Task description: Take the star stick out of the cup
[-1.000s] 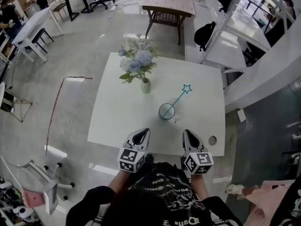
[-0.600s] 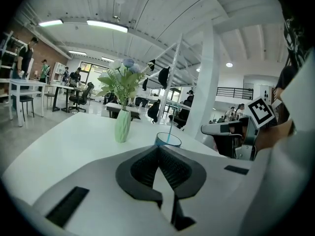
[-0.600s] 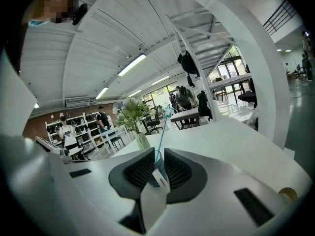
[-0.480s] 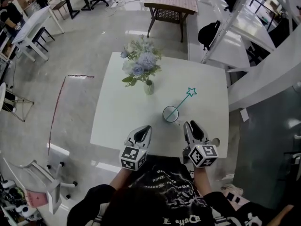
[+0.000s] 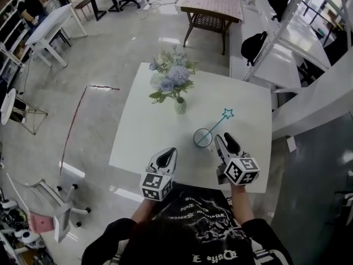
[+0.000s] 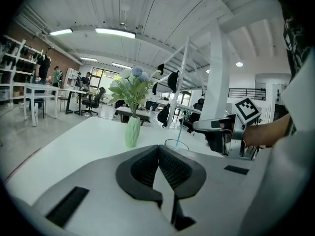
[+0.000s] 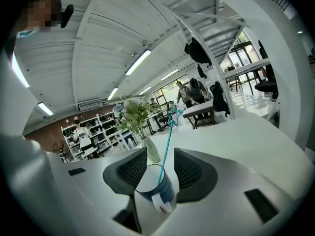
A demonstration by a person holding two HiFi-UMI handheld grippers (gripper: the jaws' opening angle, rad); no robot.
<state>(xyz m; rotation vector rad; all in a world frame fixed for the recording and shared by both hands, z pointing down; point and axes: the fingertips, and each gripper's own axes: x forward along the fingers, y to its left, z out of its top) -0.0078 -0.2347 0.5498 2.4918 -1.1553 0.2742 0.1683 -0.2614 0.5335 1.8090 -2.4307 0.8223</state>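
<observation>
A dark cup (image 5: 203,138) stands on the white table (image 5: 144,127), and a thin teal star stick (image 5: 219,121) leans out of it to the far right. My right gripper (image 5: 225,144) sits just right of the cup with its jaws opening. In the right gripper view the cup (image 7: 155,183) and the stick (image 7: 167,141) show between the pads, which do not press on them. My left gripper (image 5: 166,158) hovers near the table's front edge, left of the cup. Its jaws are shut on nothing (image 6: 158,151).
A pale green vase of blue and white flowers (image 5: 180,105) stands behind the cup, to the left. Beyond the table are a wooden table (image 5: 212,7), white desks (image 5: 52,29) and a white frame structure (image 5: 309,87) to the right. People are at the far desks.
My right gripper has moved forward, close beside the cup, and its jaws have spread apart. The left gripper has stayed in place. The head view has shifted slightly.
</observation>
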